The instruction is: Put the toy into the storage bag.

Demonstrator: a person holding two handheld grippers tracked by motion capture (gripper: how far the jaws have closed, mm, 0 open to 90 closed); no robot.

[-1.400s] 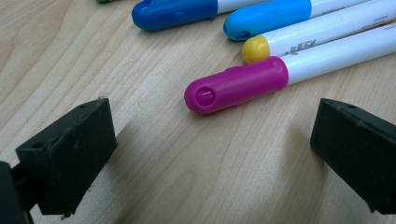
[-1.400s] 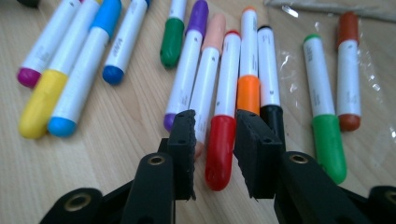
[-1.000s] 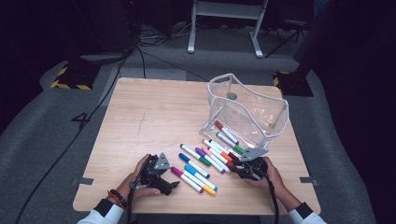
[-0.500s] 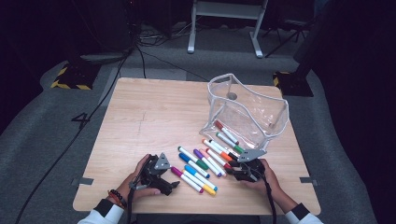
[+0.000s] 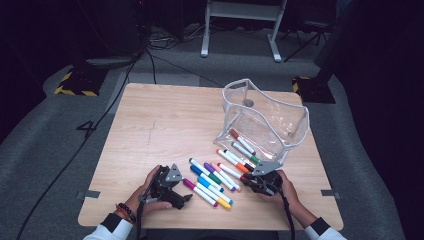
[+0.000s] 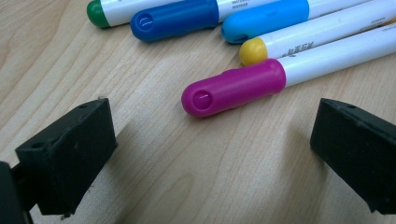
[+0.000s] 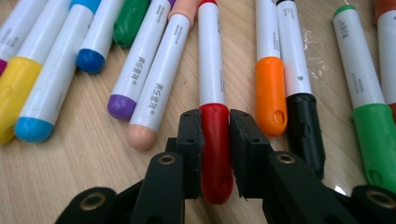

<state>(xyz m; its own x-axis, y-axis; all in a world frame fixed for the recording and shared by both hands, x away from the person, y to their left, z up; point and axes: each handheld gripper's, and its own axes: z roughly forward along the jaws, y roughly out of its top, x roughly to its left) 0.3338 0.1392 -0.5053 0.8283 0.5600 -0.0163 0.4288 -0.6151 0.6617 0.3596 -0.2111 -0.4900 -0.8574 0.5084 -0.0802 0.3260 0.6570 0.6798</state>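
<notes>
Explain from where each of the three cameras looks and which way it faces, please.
High view: above the person's side, looking forward and down on the table; both hands and grippers enter at the bottom.
Left gripper view: on the left gripper, facing the pink marker beyond its open jaws.
Right gripper view: on the right gripper, jaws shut on the red marker.
Shared: the pink marker also shows in the high view.

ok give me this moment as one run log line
right gripper: jaws just closed, shut on red marker cap | left gripper: open, behind magenta marker | clear pouch: upright past markers
</notes>
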